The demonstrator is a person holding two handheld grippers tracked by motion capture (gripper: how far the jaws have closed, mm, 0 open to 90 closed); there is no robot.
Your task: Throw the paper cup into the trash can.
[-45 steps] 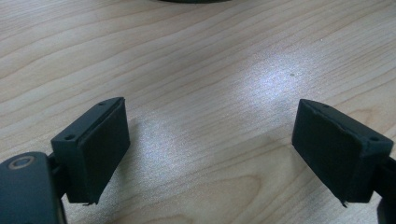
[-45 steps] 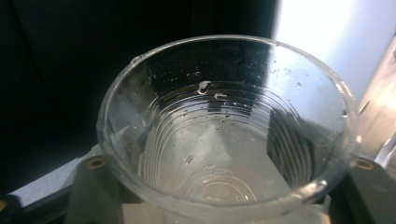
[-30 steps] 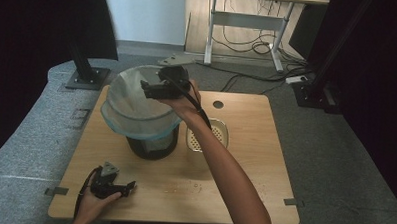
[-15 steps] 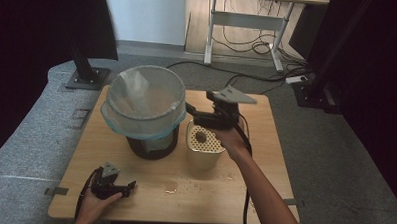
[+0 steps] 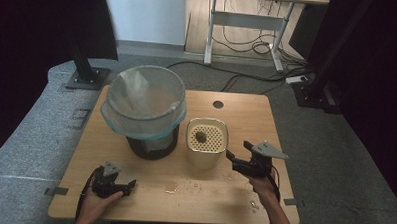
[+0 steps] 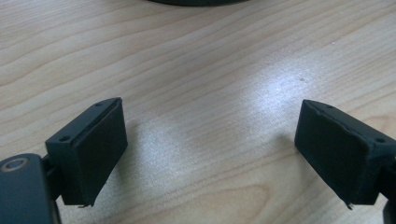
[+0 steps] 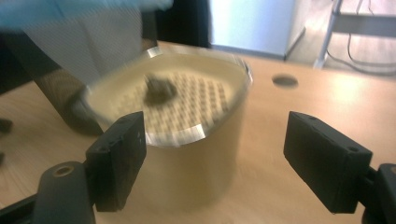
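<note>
A black bin lined with a pale plastic bag (image 5: 145,106) stands at the table's back left. Right of it sits a cream round container (image 5: 206,151) with a perforated top and a dark lump (image 5: 201,137) on it. My right gripper (image 5: 233,159) hovers low just right of that container and points at it. Its jaws have just been closing a little, and they stand open with nothing between them. The right gripper view, blurred, has the container (image 7: 196,154) close ahead of the right gripper (image 7: 215,158). My left gripper (image 5: 130,183) rests open near the front left edge, over bare wood (image 6: 210,93).
Small crumbs (image 5: 184,185) lie scattered on the wooden table (image 5: 148,200) in front of the container, more near the right hand (image 5: 254,204). A cable hole (image 5: 218,104) sits at the back of the table. Black stands and a desk are on the floor beyond.
My right gripper has come from above the bin to the right and down, to a low spot right of the cream container. The left hand has stayed put.
</note>
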